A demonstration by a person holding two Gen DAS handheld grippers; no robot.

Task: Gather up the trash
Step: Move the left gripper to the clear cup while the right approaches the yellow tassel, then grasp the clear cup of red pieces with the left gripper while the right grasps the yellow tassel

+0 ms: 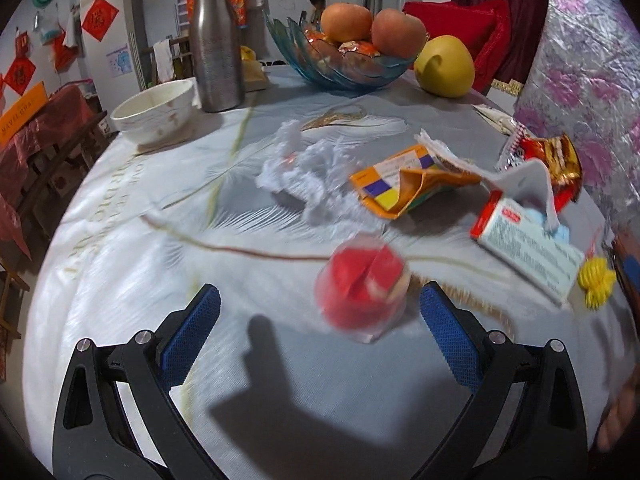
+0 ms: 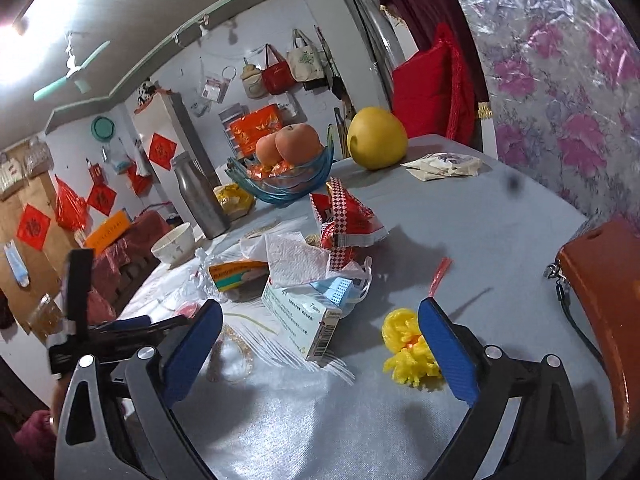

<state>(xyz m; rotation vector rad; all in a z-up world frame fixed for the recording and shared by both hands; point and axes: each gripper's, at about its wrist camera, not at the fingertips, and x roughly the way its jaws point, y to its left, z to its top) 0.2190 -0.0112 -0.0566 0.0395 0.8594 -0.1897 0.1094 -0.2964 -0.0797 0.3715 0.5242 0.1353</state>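
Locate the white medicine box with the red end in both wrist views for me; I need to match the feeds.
Left wrist: the medicine box lies at right of centre, beyond the open left gripper.
Right wrist: the same box lies at centre, just beyond the open right gripper, barcode end towards the camera.
Shared landmark: the blue glass fruit bowl at the table's far side.

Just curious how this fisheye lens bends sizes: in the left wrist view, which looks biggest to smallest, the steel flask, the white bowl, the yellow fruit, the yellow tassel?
1. Steel flask
2. White bowl and yellow fruit: too alike to rank
3. Yellow tassel, though it sits nearer the camera
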